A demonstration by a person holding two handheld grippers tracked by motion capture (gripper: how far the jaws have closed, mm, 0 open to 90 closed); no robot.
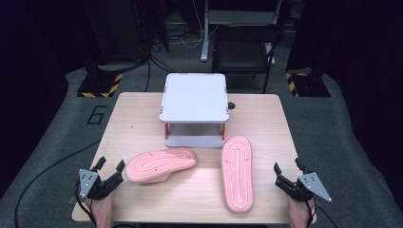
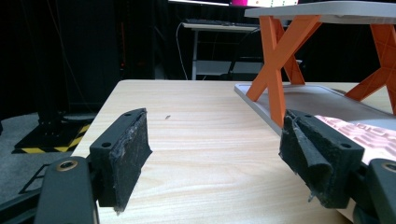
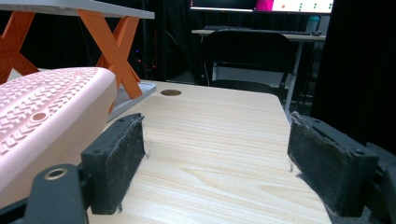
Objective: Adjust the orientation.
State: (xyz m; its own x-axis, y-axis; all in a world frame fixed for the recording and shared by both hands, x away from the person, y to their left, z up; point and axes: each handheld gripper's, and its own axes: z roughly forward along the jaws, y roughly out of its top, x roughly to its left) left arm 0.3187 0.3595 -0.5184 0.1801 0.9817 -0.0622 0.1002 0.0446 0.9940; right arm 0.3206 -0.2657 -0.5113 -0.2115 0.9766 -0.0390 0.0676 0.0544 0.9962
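Two pink slippers lie sole-up on the table [image 1: 142, 114] before the grey rack [image 1: 195, 97]: left slipper [image 1: 160, 165] crosswise, seemingly tilted; right slipper [image 1: 237, 171] lengthwise. Their straps are hidden underneath. Left gripper [image 1: 110, 167] and right gripper [image 1: 287, 172] gape, grasping nothing.

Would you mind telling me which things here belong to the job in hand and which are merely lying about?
In the job:
- left slipper, sole up, beside the left gripper
- right slipper, sole up, beside the right gripper
- probably the two-tier rack

Both grippers are open and hold nothing.

Lying about:
- black chair
- floor cables
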